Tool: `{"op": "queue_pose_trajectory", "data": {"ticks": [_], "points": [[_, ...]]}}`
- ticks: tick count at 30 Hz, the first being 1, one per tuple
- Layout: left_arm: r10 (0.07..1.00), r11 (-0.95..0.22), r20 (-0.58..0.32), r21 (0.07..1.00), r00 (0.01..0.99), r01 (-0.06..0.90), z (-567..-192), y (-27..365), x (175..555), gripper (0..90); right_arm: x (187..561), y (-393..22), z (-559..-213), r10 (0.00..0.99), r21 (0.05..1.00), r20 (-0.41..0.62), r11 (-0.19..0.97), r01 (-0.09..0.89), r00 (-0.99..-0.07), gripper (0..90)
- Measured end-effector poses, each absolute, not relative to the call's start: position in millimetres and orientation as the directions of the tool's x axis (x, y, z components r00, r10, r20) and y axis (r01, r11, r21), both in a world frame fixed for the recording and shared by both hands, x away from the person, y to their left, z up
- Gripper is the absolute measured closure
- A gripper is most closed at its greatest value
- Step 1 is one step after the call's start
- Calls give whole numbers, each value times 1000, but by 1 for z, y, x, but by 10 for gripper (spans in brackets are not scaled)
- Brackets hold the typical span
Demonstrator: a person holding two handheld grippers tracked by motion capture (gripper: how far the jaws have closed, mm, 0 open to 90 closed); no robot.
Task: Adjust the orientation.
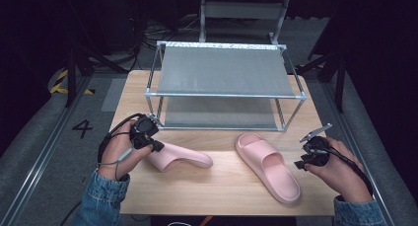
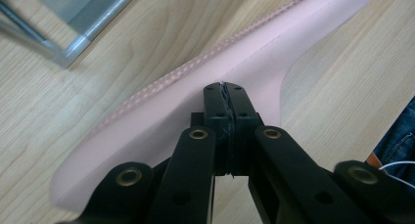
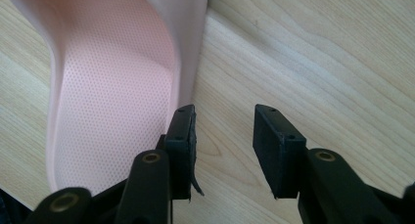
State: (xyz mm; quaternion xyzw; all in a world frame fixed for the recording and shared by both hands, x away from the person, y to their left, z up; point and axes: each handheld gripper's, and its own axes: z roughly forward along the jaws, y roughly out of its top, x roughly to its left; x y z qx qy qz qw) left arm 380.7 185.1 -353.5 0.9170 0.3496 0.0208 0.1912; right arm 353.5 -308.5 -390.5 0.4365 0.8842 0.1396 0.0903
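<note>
Two pink slippers lie on the wooden table [image 1: 222, 196]. The left slipper [image 1: 180, 158] has my left gripper [image 1: 156, 146] at its heel end. In the left gripper view the jaws [image 2: 225, 87] are shut, pads pressed together, tips against the slipper's stitched upper [image 2: 195, 87]; nothing shows between them. The right slipper [image 1: 268, 168] lies sole down, toe toward the front edge. My right gripper [image 1: 299, 164] hovers just right of it, open. In the right gripper view the gap [image 3: 222, 116] holds bare wood, and one finger [image 3: 181, 136] stands by the slipper's rim [image 3: 188, 62].
A metal-framed rack [image 1: 224, 94] with two grey fabric shelves stands across the back of the table, its near corner post [image 2: 73, 50] close to the left slipper. Bare wood lies between the slippers and along the front edge. Denim sleeves enter from below.
</note>
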Motion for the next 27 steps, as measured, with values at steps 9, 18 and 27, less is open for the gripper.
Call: {"op": "queue_pose_trajectory", "data": {"ticks": [9,18,27], "points": [[653,-673,-47,423,756,607,-351,180,393,899,347,-313,-393,808,326,-39,566,757,-588,609],[717,-605,78,564,693,562,-353,165,409,849,332,-326,-394,838,335,-36,523,784,-544,603],[656,-623,48,598,753,504,-338,146,403,823,321,-337,-393,854,348,-45,500,793,-519,600]]}}
